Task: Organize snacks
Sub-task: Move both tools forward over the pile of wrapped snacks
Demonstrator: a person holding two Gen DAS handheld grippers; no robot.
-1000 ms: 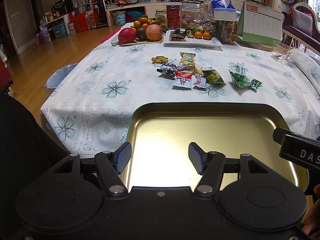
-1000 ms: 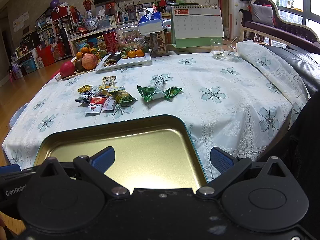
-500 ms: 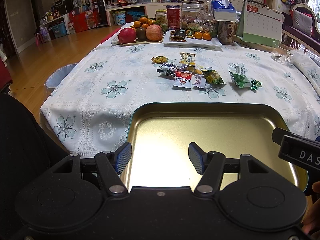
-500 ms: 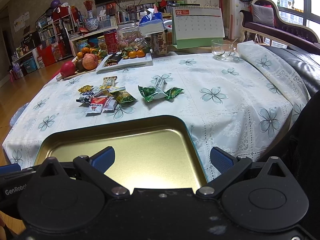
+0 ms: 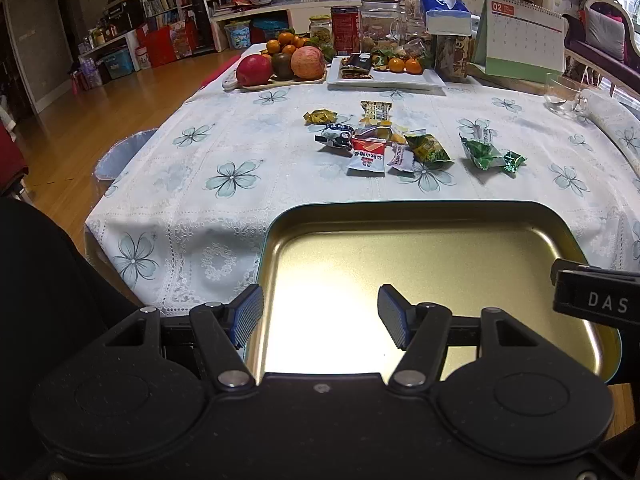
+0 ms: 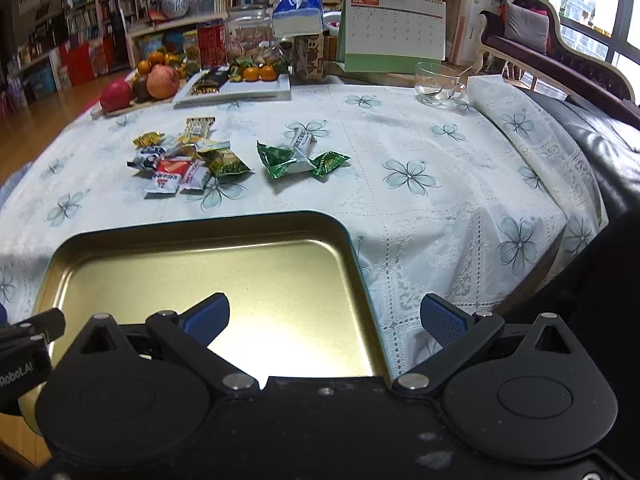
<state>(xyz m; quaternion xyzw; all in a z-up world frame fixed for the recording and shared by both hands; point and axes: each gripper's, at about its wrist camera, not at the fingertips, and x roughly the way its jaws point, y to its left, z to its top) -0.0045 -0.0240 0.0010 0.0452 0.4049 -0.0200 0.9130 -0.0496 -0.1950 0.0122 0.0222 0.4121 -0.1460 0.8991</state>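
Home living room: bookshelves (image 5: 160, 4), sofa (image 6: 560, 48), fruit (image 5: 280, 62).

bare cloth (image 5: 256, 148) before snacks (image 5: 384, 144)

Tray (image 5: 420, 216) near edge hidden behind gripper bodies; snack wrappers (image 5: 368, 152) print too small to read.

table (image 5: 240, 148) | floral cloth | gold tray (image 5: 420, 216), snack packets (image 5: 384, 144), perhaps fruit
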